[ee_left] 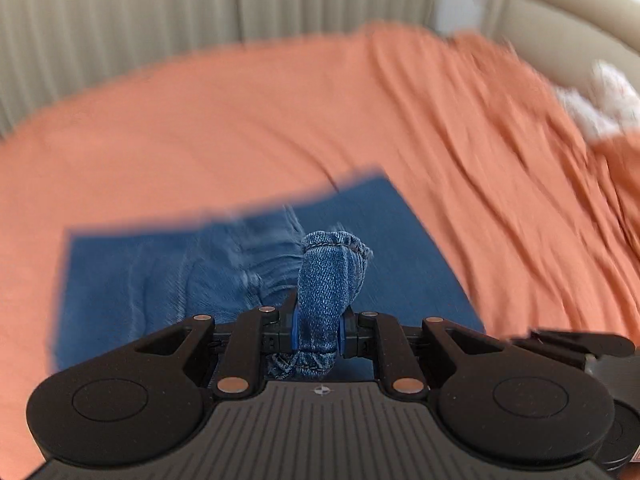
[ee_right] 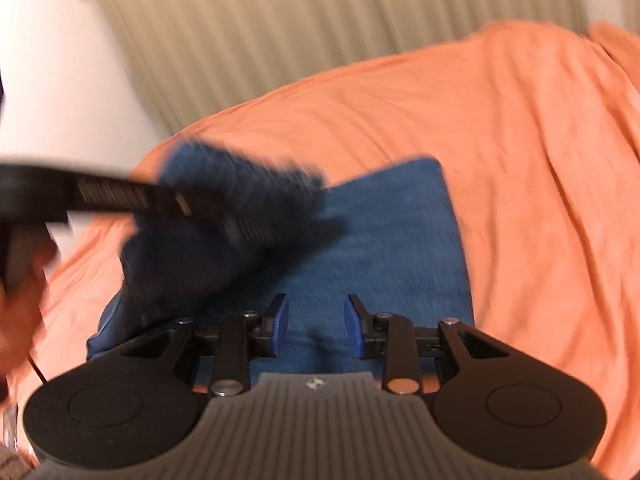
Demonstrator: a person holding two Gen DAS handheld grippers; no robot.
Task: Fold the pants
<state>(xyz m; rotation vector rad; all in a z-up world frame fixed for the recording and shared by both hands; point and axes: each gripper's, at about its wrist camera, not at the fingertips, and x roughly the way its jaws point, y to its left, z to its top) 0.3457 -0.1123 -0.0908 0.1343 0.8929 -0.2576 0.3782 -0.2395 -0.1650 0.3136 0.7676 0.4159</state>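
Blue denim pants (ee_left: 168,276) lie partly folded on the orange bedsheet (ee_left: 240,120). My left gripper (ee_left: 316,330) is shut on a bunched hem of the pants (ee_left: 330,276), which sticks up between the blue pads. In the right wrist view the pants (ee_right: 392,240) lie flat under my right gripper (ee_right: 317,324), which is open and empty just above the denim. The left gripper (ee_right: 120,200) crosses that view at the left, blurred, with dark denim hanging from it.
The orange sheet (ee_right: 520,140) is wrinkled toward the right. A beige ribbed wall (ee_left: 160,12) runs behind the bed, a padded headboard (ee_left: 568,28) stands at the right, and a white cloth (ee_left: 600,104) lies by it.
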